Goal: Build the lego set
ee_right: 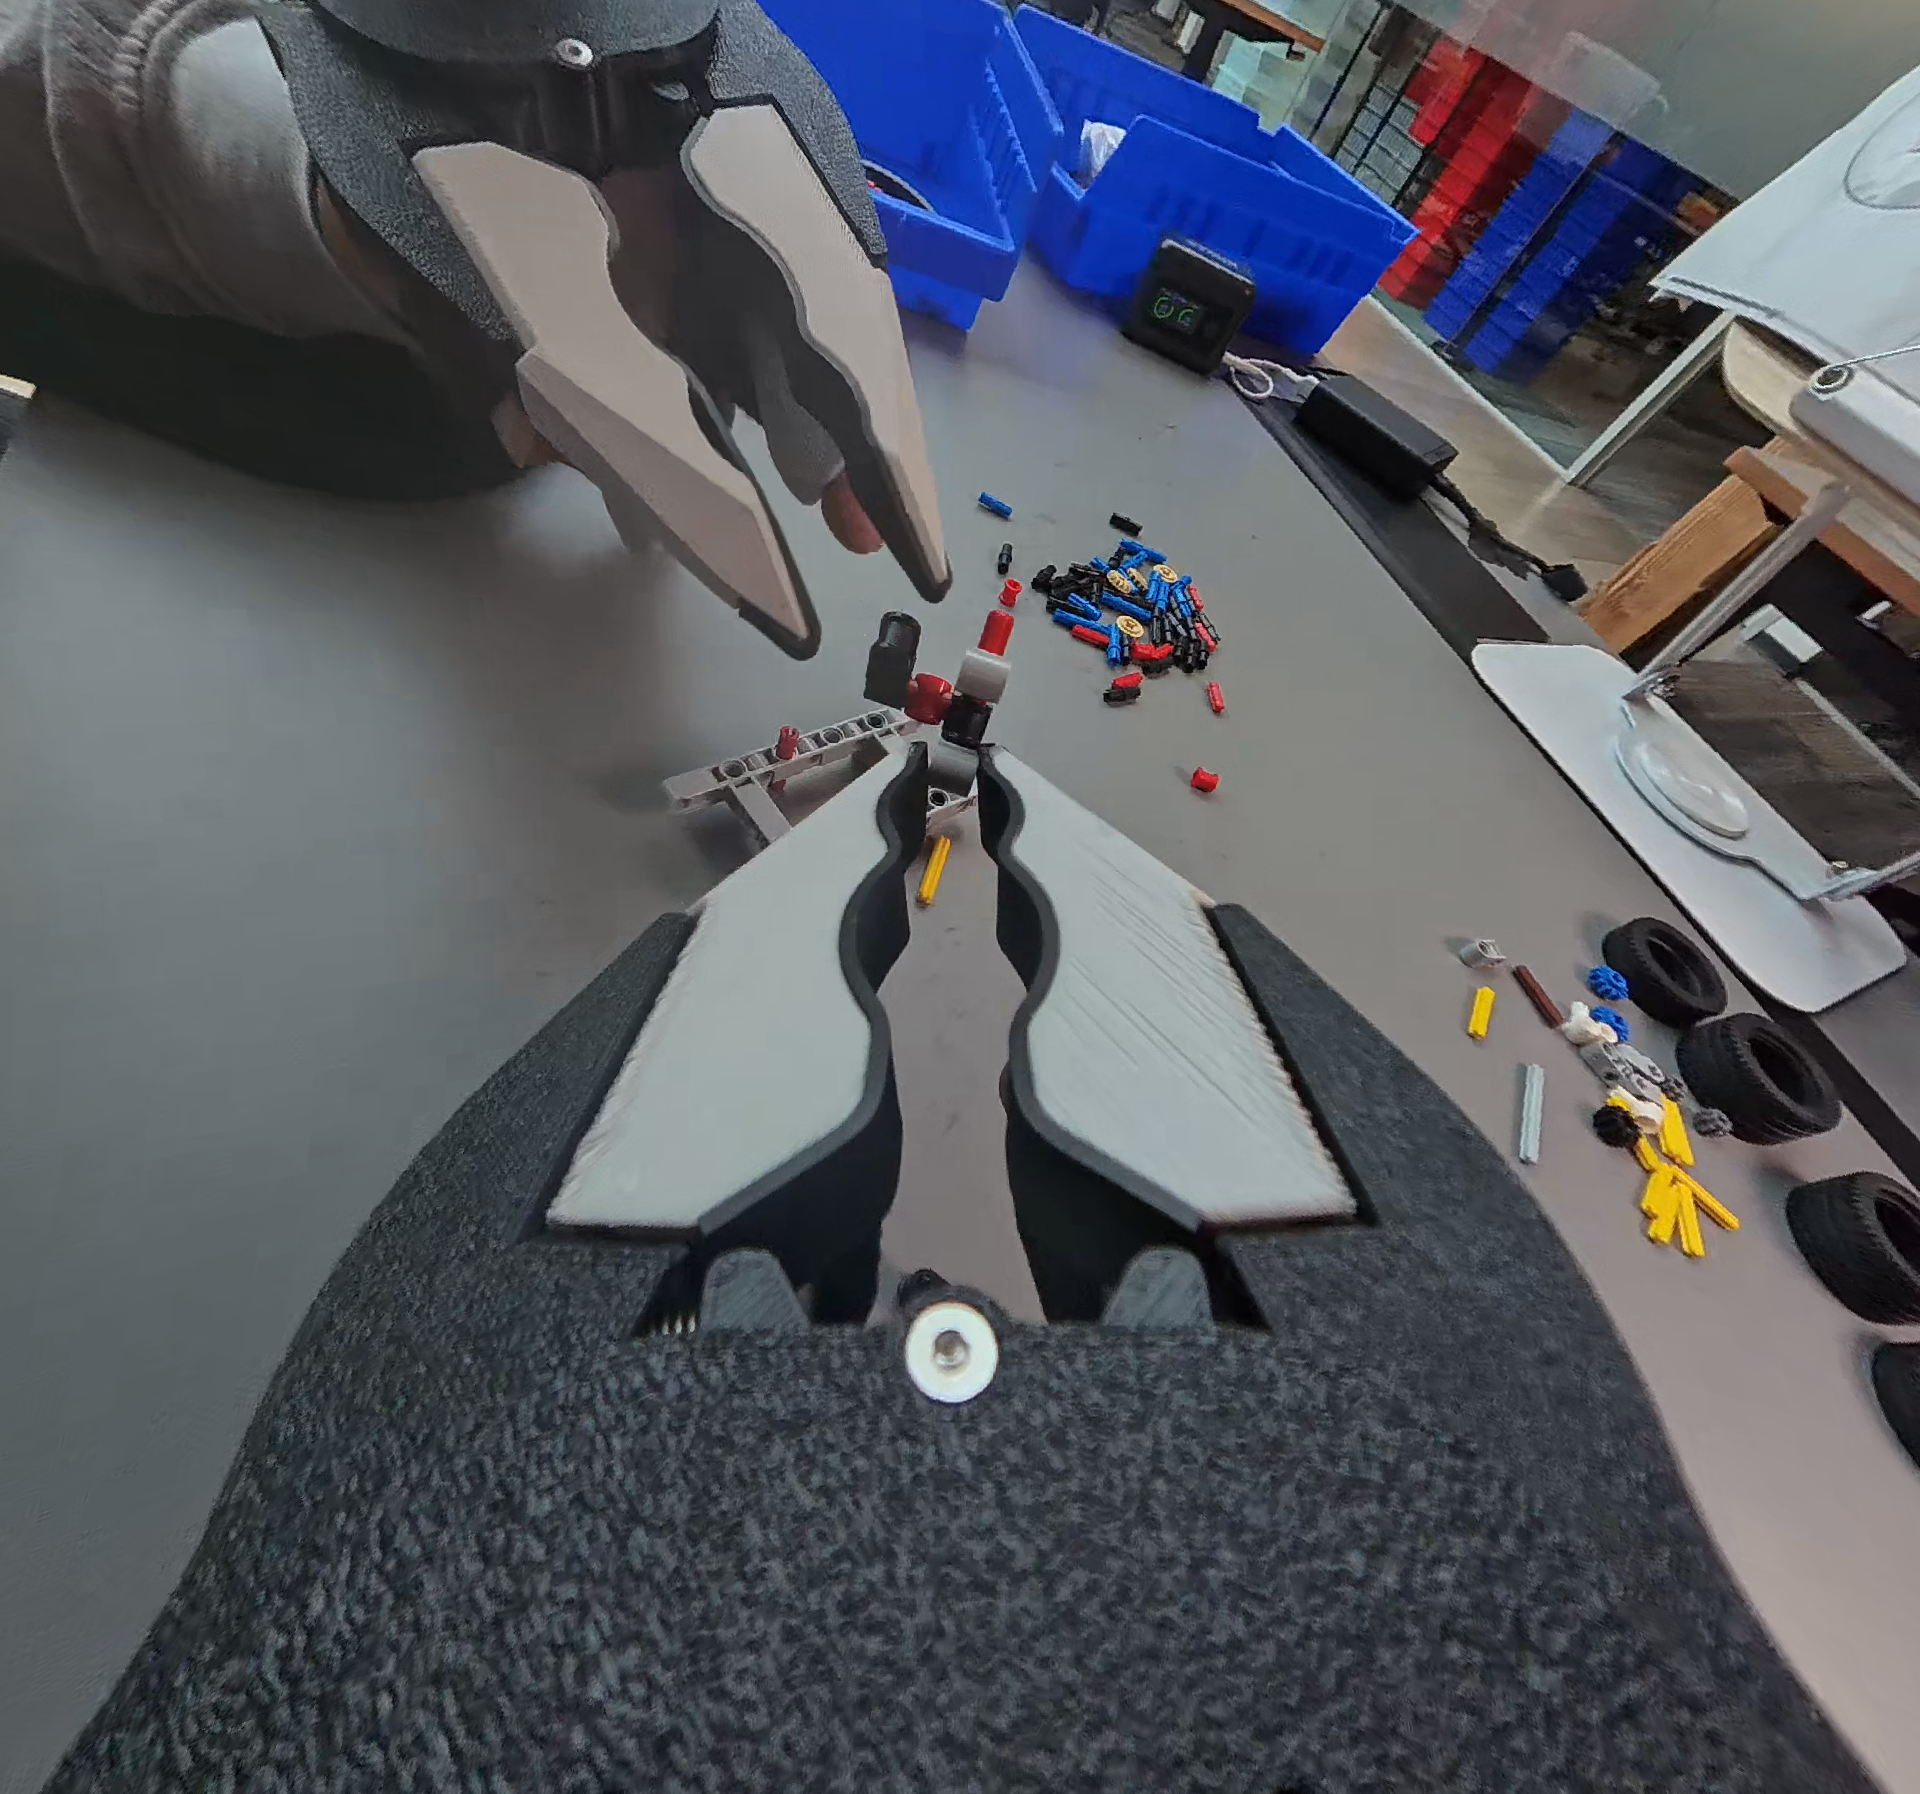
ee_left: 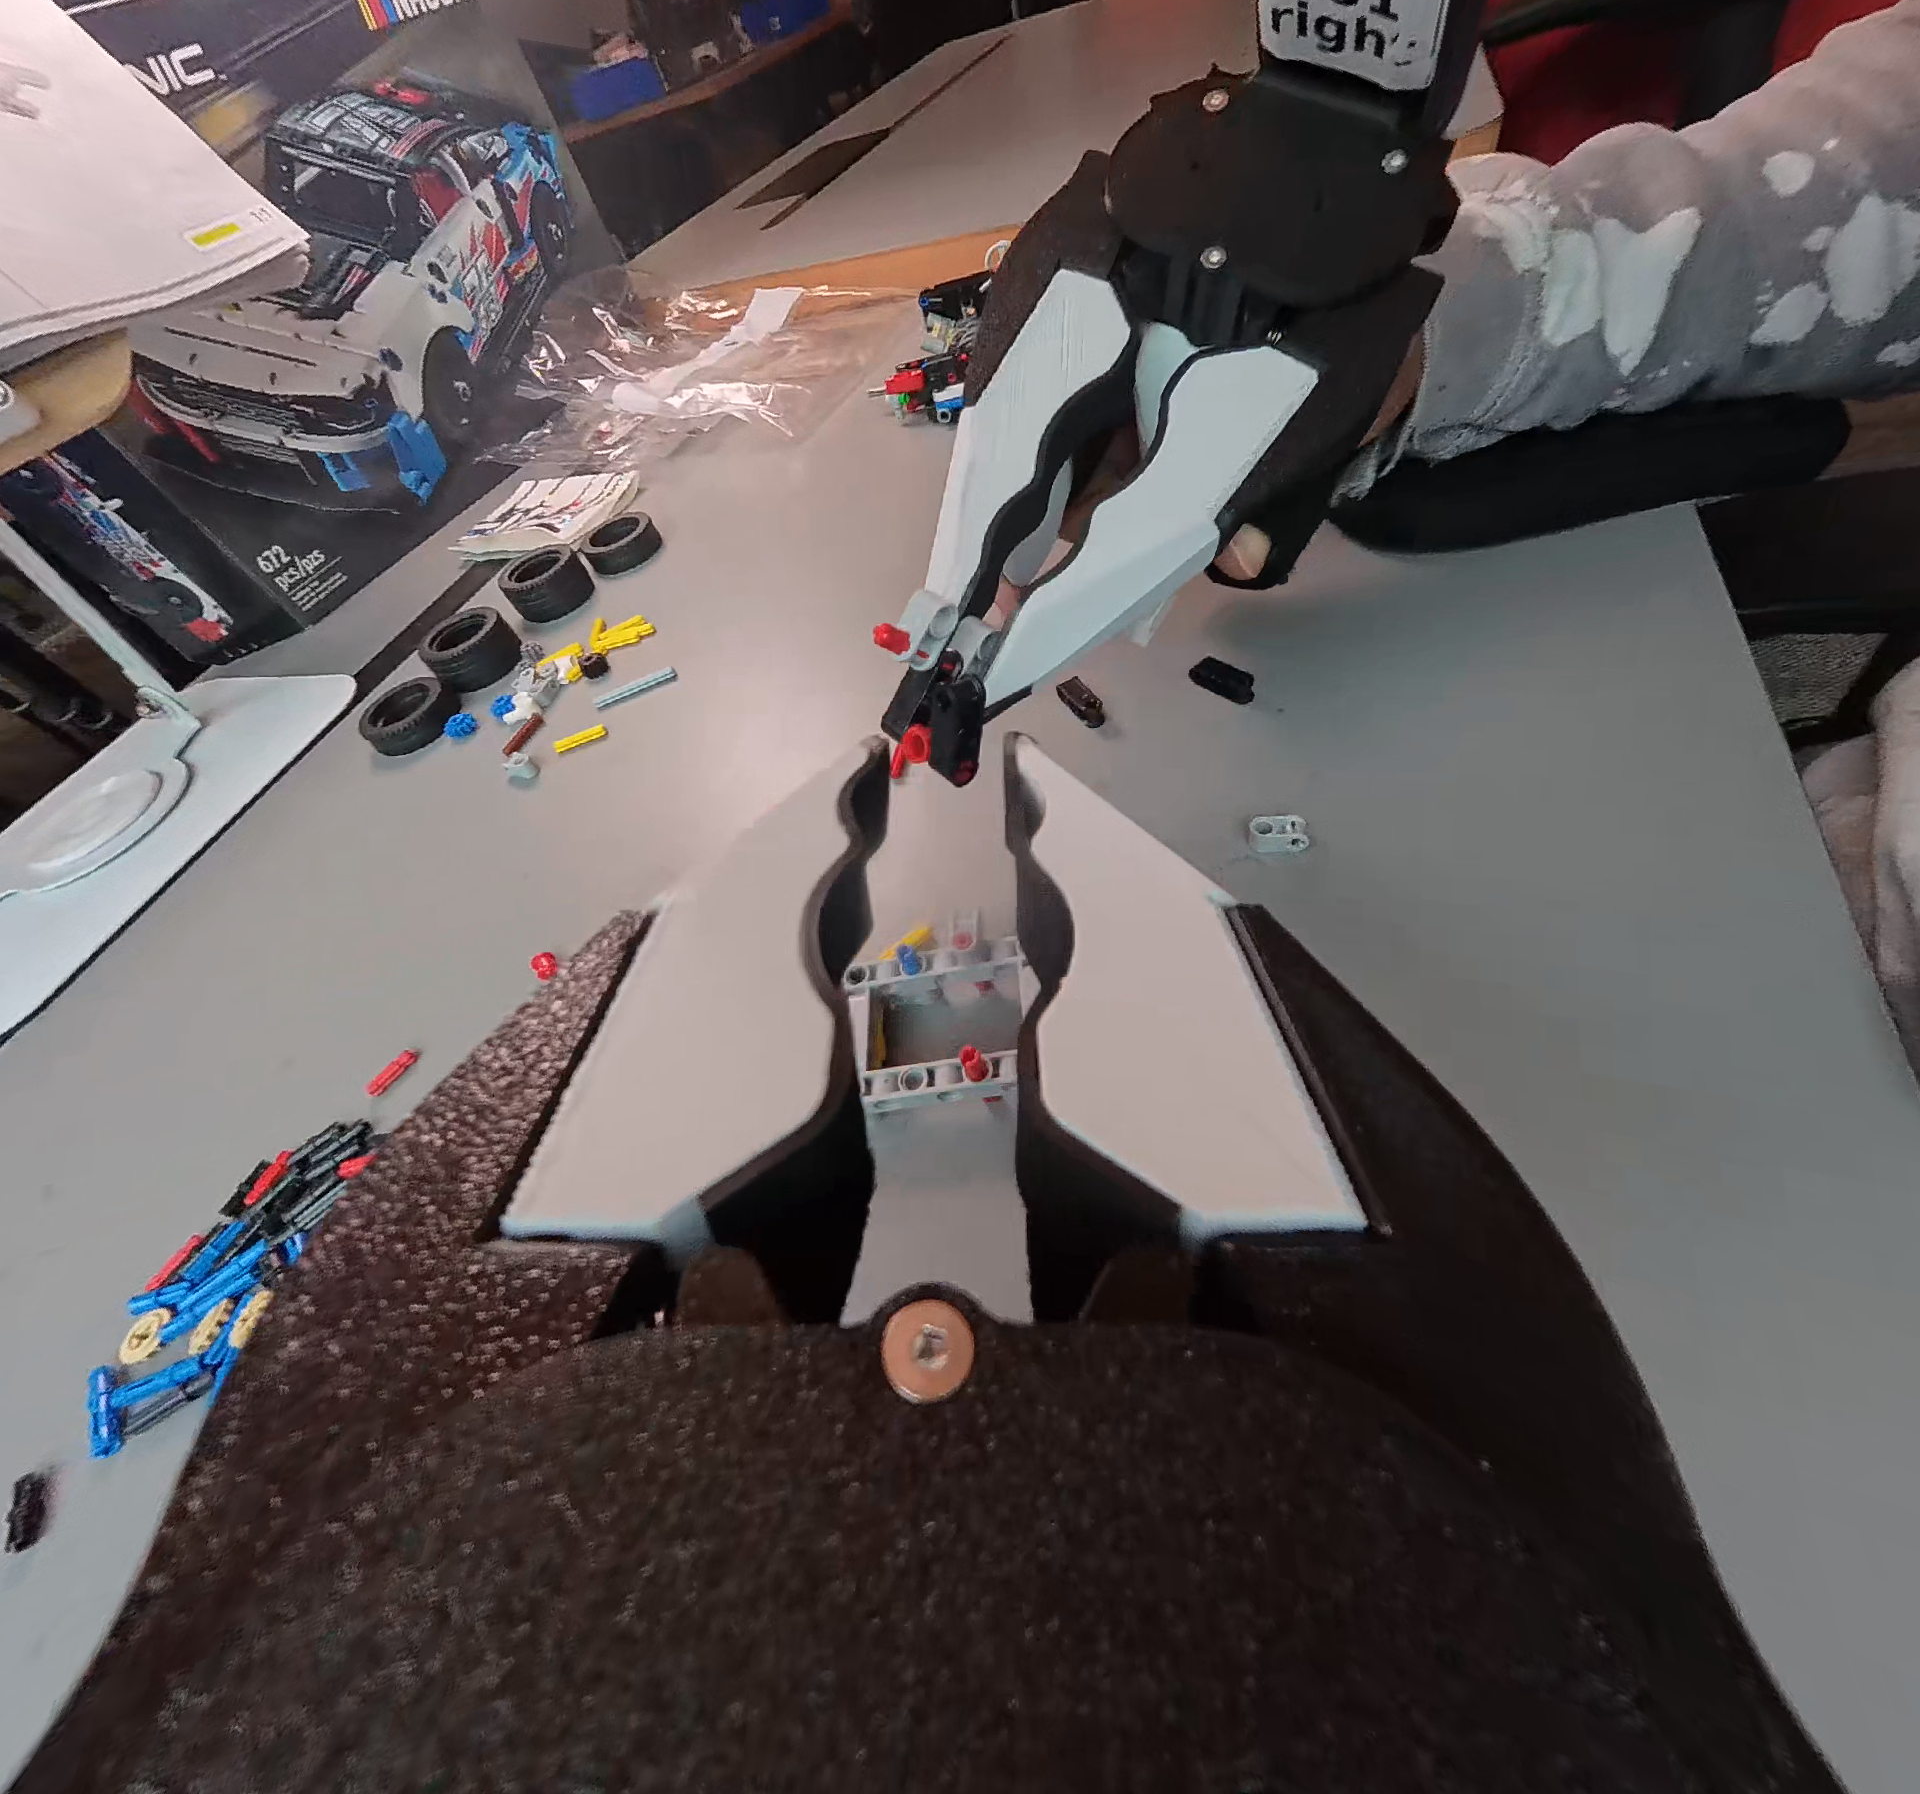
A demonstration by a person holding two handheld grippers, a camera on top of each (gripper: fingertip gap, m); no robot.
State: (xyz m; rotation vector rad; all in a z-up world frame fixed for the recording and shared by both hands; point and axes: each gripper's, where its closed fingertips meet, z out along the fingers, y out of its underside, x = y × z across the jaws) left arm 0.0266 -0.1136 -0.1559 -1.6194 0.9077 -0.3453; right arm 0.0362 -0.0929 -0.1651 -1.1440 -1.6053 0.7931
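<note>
Right gripper (ee_right: 951, 757) clamping a small grey, black and red lego sub-assembly (ee_right: 961, 695), left gripper (ee_left: 940, 752) hovering with fingers apart over grey frame (ee_left: 935, 1027); both above the table (ee_left: 1455, 965)

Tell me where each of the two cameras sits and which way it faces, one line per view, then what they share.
Left wrist view: rides the open left gripper, looking along its fingers over the grey frame at the right gripper; a sleeve shows.
Right wrist view: rides the right gripper, shut on the small assembly, facing the left gripper.
Shared: assembly, frame, tyres, pin pile.
</note>
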